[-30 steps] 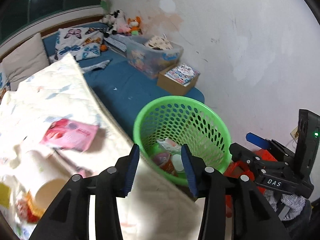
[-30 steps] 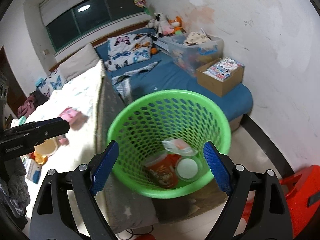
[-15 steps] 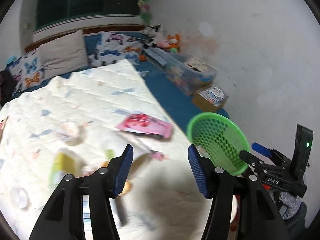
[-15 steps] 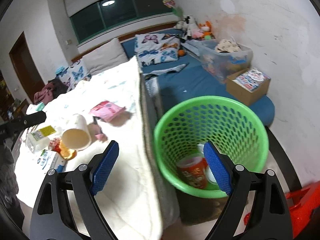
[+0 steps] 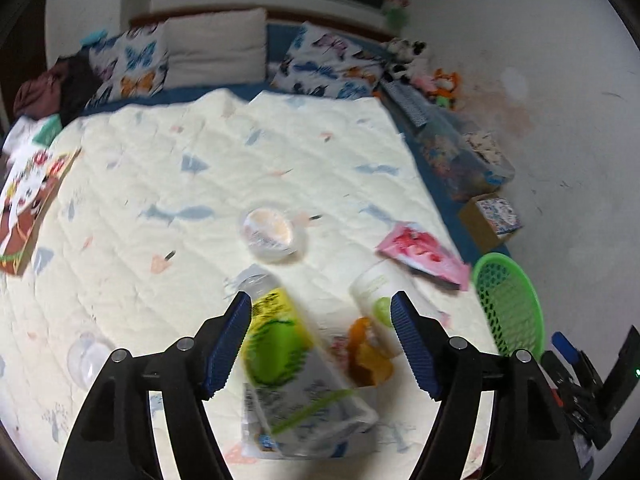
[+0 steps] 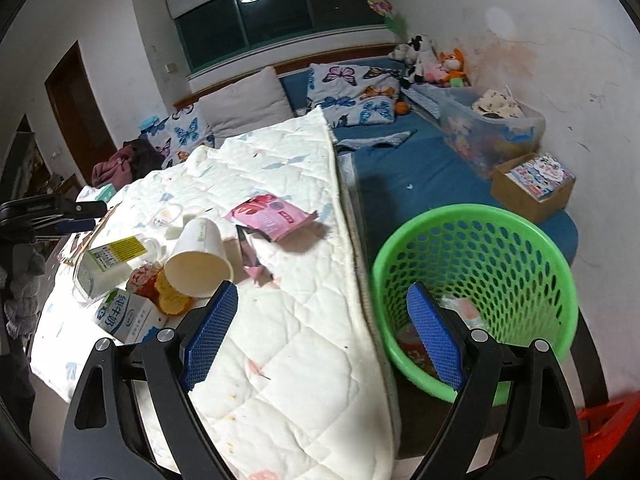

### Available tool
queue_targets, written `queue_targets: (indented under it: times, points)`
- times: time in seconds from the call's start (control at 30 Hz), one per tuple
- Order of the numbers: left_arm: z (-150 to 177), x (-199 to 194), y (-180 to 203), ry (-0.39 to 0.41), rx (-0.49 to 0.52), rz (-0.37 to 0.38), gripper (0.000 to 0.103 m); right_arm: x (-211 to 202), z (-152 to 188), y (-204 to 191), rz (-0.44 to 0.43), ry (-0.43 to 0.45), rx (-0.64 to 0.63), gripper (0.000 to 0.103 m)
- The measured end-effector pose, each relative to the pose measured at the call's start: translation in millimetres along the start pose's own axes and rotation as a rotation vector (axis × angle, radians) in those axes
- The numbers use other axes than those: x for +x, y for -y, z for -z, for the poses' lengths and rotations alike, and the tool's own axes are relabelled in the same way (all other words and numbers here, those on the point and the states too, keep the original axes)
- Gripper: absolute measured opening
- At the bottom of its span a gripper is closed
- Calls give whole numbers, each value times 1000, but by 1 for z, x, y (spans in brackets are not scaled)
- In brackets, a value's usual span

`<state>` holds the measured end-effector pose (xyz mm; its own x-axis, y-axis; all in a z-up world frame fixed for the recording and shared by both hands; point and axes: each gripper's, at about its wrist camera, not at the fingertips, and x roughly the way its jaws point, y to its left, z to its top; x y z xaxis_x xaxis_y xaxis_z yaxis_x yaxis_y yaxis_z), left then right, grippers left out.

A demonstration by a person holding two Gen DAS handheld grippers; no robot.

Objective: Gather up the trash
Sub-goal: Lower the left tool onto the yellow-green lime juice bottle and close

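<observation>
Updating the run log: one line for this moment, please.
left gripper: jaws just opening, empty, above yellow-label bottle | right gripper: open, empty | green basket: holds trash

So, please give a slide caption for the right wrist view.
Open right gripper above quilt edge, between white paper cup and green plastic basket.

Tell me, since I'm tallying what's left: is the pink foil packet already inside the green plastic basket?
No, the pink foil packet lies on the white quilt, apart from the green plastic basket.
</observation>
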<state>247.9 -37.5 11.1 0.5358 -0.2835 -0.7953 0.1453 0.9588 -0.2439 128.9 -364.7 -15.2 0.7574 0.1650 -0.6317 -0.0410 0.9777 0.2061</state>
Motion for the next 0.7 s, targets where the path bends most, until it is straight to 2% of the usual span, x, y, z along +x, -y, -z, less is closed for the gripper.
queue_targets:
  times: [0.23,0.33,0.47,0.7]
  points:
    - [5,29,-26,-89,-99,3,71,11,1,-8,-12,-19,-11,86]
    - [5,39,-34,-114,-135,6,75,15,2,-8,-17,-25,-8,86]
    - [4,51,-41,-140,-146,-10,75,22,3,-8,-20,-39,-5,86]
    - [4,65,-46,-183,-169,22,75,30,3,-12,-25,-52,-10,86]
